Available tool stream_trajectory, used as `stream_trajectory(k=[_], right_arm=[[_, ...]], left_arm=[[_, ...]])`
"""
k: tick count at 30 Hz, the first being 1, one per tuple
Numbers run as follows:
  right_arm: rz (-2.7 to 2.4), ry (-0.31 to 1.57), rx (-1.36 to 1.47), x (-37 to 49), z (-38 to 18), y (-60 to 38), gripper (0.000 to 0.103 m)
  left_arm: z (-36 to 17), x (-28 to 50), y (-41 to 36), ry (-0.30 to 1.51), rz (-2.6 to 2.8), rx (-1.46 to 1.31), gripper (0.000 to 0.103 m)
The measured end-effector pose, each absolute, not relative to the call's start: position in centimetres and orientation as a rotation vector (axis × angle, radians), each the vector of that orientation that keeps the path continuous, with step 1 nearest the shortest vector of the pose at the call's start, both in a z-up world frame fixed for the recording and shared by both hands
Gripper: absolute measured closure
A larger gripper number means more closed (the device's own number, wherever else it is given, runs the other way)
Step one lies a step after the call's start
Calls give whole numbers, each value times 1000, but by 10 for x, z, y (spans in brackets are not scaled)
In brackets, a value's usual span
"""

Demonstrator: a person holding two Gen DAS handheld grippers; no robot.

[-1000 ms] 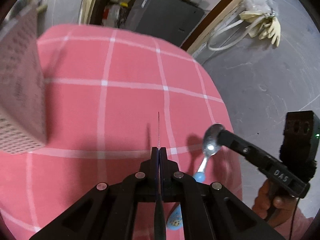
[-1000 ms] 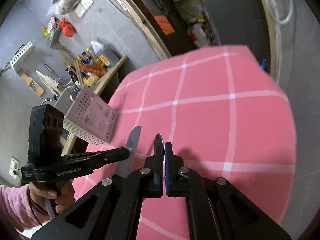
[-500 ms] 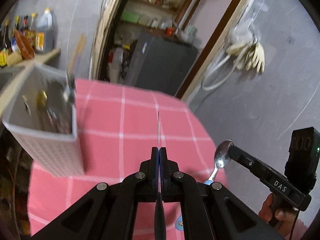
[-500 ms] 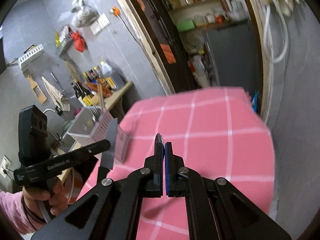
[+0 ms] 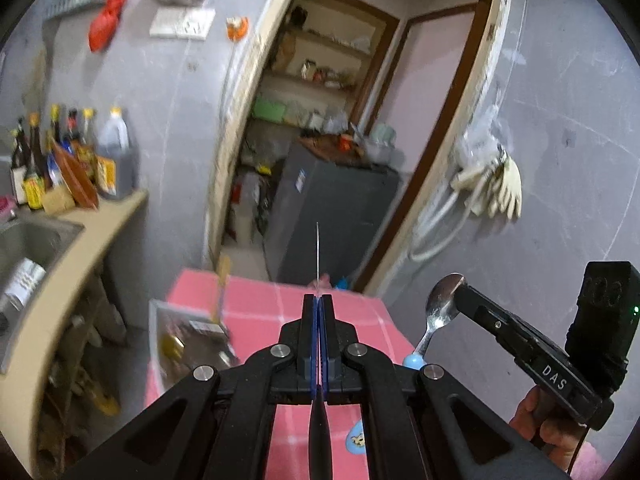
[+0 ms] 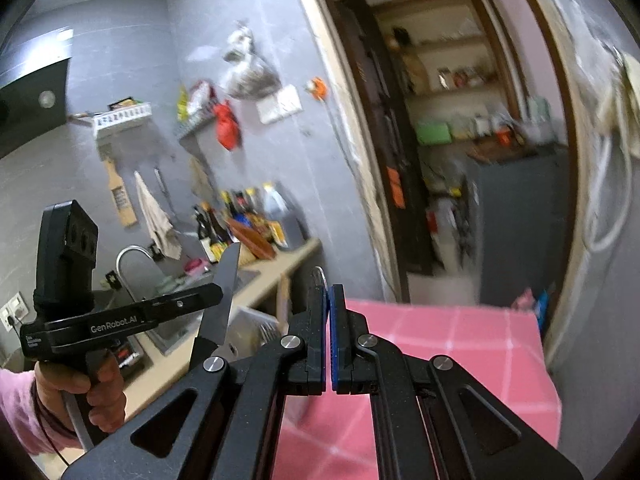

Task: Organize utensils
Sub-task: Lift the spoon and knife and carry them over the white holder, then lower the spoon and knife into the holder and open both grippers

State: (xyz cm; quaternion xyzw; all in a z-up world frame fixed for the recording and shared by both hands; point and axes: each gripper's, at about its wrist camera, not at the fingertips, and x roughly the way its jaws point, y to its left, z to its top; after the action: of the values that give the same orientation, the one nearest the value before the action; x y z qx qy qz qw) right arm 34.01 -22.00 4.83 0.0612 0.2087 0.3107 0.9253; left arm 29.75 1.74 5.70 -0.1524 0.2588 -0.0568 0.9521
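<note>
pink table (image 5: pixel 352 320) cloth with white grid lines. spoon (image 5: pixel 440 308) silver, light blue handle end, right of frame. knife (image 6: pixel 222 292) blade dark grey. claw (image 6: pixel 328 336) black, blue pads (image 6: pixel 335 340). basket (image 5: pixel 160 336) pale grey, lower left. sleeve (image 6: pixel 16 412) pink.

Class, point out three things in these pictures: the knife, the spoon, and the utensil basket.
knife (image 6: pixel 225 280): right wrist view, on the flat of the blade.
spoon (image 5: pixel 442 300): left wrist view, on the bowl.
utensil basket (image 5: pixel 154 332): left wrist view, on its near left wall.
</note>
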Motion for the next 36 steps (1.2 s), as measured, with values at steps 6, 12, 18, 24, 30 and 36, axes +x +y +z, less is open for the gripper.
stream_trajectory(k=[6,12,18,24,30,36], right_arm=[[679,363,96,350,63,-177,101],[656,302,13,356,56,-144,101],[650,311,-91,360,29,-116,101],[675,341,-164,354,3,-100,101],[700,359,-172,350,-11,-96,101],[714,386,-165,350,-19,-96,101]], left_arm=[[75,302,53,447,-50,-324,102],[69,311,77,336,27,-320,102],[36,326,85,342,71,-321,102],[8,327,85,352,85,-325,101],[-7,321,82,339,97,-320,101],[-13,319,79,360,99,-298,101]])
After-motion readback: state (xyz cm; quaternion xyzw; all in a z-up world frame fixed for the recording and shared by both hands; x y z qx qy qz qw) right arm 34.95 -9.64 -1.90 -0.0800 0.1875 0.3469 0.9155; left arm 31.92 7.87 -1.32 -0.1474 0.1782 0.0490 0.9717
